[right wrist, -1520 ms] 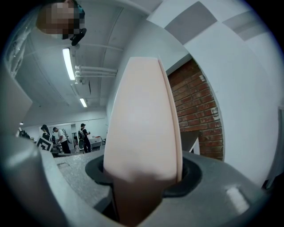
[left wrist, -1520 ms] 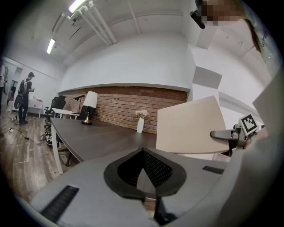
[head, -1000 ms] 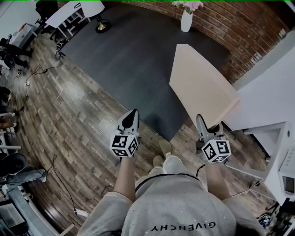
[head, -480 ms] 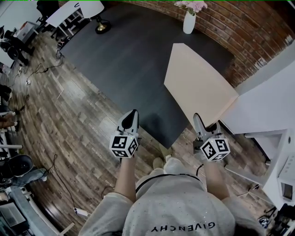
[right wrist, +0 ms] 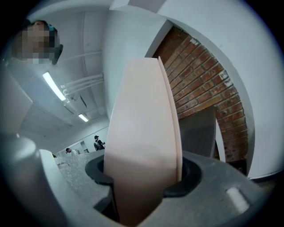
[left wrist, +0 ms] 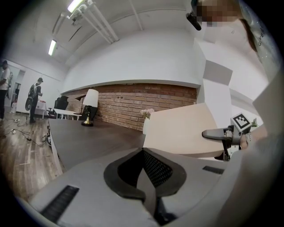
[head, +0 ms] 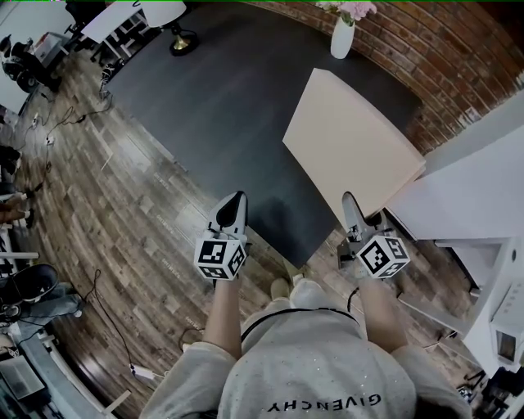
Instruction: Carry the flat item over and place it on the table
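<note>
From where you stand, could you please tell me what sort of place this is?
Probably an open-plan office or studio rather than a home. There is a brick wall with a vase of flowers near it, a wood-plank floor partly covered by a dark mat, and a white desk at the far end.

2 grippers: the left gripper (head: pixel 236 200) and the right gripper (head: pixel 350 202). 1 flat beige board (head: pixel 352 143), 1 white vase (head: pixel 342 39), 1 dark rug (head: pixel 221 106), 1 lamp (left wrist: pixel 90 106), 2 distant people (left wrist: pixel 36 95) (left wrist: pixel 4 86).
</note>
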Demonstrator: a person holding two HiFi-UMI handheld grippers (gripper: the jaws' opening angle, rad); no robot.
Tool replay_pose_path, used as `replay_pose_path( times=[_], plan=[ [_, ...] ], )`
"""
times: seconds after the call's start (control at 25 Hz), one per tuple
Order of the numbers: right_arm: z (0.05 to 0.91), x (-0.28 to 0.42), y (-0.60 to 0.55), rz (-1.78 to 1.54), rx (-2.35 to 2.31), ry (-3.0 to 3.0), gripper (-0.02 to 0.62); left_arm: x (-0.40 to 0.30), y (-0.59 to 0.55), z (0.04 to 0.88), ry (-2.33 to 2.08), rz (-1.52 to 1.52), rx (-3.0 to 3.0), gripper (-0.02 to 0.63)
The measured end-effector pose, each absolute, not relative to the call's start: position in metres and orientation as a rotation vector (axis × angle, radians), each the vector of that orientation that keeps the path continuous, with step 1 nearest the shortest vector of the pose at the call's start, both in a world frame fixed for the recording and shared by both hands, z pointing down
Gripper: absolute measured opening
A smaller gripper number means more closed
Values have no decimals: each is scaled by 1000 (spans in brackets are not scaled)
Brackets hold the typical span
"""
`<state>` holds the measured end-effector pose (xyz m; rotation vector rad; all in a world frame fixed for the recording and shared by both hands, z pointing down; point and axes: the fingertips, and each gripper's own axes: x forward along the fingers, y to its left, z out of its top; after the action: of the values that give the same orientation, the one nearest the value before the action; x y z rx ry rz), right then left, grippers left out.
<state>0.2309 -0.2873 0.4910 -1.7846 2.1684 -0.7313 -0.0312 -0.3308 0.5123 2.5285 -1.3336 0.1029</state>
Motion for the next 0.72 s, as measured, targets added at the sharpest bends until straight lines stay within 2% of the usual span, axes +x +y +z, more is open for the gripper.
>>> replay_pose_path(
  times=[0.32, 0.72],
  plan=[
    [497, 217, -317, -892, -1713, 2084, 265, -38, -341, 514, -1356, 99, 2513, -2],
    [537, 206, -342, -1380, -1498, 1622, 273, -54, -346, 518, -1380, 102, 2492, -3]
  ],
)
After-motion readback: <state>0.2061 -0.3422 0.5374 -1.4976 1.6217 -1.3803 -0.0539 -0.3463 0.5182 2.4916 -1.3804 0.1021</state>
